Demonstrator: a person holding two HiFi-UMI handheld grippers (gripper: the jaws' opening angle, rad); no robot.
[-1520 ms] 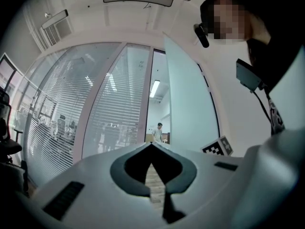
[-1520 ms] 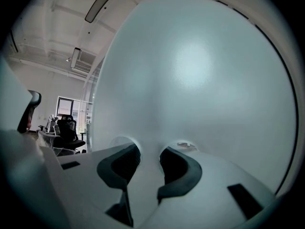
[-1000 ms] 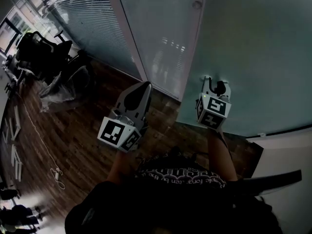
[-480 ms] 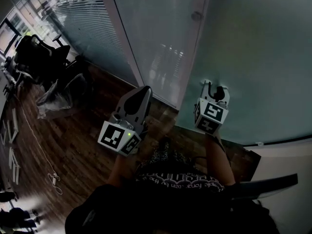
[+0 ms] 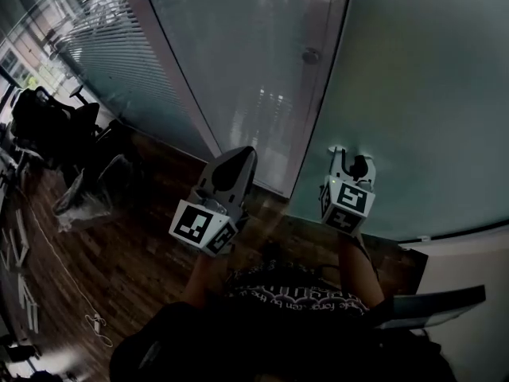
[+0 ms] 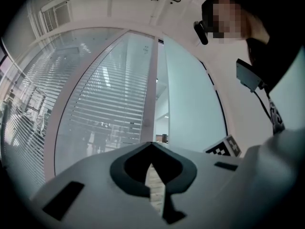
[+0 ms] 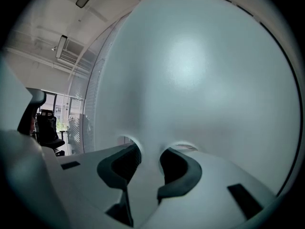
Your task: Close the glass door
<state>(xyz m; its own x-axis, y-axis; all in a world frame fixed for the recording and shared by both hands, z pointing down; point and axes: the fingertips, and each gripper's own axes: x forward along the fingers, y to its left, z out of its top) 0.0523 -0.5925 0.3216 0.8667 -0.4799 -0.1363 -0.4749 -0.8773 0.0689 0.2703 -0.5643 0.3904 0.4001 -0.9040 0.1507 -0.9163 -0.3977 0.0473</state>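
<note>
**Frosted glass door** [image 5: 413,94]: the largest item and the task's thing. It fills the right of the head view. The left gripper view shows it standing off the pale post [image 5: 175,70], with a further room visible through the gap, so it is not yet shut.

**Change noted:** since a second ago the round fitting [image 5: 311,56] on the door's edge strip has dropped lower in the head view. The office chairs [image 5: 48,126] have slid towards the left edge. Both grippers have gone forward with the panel. Judged: the closing push is under way and part of the swing remains.

**Glass partition with blinds** [image 5: 87,46]: fixed, left of the post.

**Wooden floor** [image 5: 119,253]: carries the chairs, a crumpled clear plastic sheet or bag [image 5: 87,197] and a loose cable [image 5: 95,325].

**Right gripper** [image 5: 352,156]: jaws stand partly apart with their tips set against the frosted pane. Only glass shows between them, so they clamp nothing.

**Left gripper** [image 5: 238,159]: fingertips brought together to a point, holding nothing. It hovers off the glass, aimed at the gap.

**Containers:** none identified. Whether the plastic is a bag, and what it might hold, cannot be told.
</note>
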